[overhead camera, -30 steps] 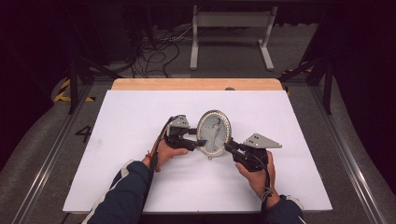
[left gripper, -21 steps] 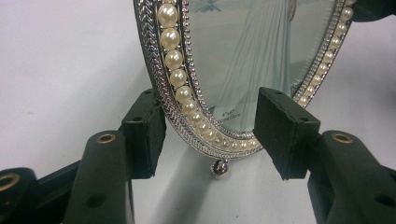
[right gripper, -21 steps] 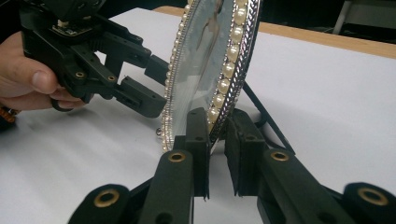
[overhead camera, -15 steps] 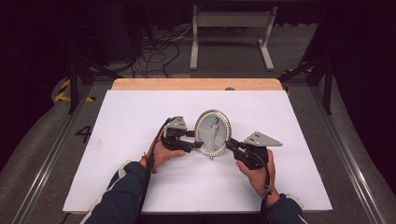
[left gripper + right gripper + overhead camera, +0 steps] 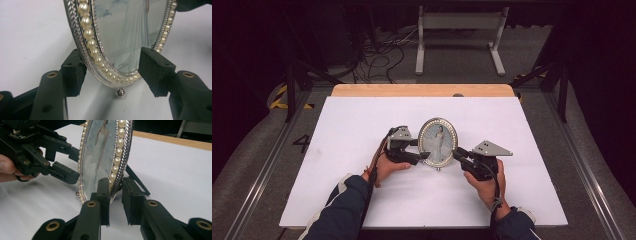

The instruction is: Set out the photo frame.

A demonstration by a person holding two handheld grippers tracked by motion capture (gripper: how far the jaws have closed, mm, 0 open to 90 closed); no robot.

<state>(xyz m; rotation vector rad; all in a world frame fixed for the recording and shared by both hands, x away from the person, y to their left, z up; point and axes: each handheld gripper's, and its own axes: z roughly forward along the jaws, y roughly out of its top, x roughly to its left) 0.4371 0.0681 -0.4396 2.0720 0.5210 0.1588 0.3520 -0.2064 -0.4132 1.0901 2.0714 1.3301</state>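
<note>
Here an oval picture frame (image 5: 438, 141) stands upright near the middle of the white table (image 5: 342, 125), its rim set with a ring of pearl beads (image 5: 90, 40) inside a silver braided edge, and a photo of a figure in a long white dress behind the glass. A small silver ball foot (image 5: 120, 92) shows under its lowest point, at the table surface.

The left gripper (image 5: 419, 150) comes in from the left, held in the person's left hand (image 5: 387, 167). In the left gripper view its jaws stand wide apart, one on each side of the frame's lower rim; the left pad (image 5: 73, 72) sits at the back of the rim, the right pad (image 5: 152, 67) in front of the glass, and whether either presses on it is unclear.

The right gripper (image 5: 458, 153) reaches in from the right, in the right hand (image 5: 488, 187). In the right gripper view its jaws are nearly closed about the frame's right edge, the beaded rim caught between them. A dark strut (image 5: 136, 181) slants from the back of the frame to the table.
</note>
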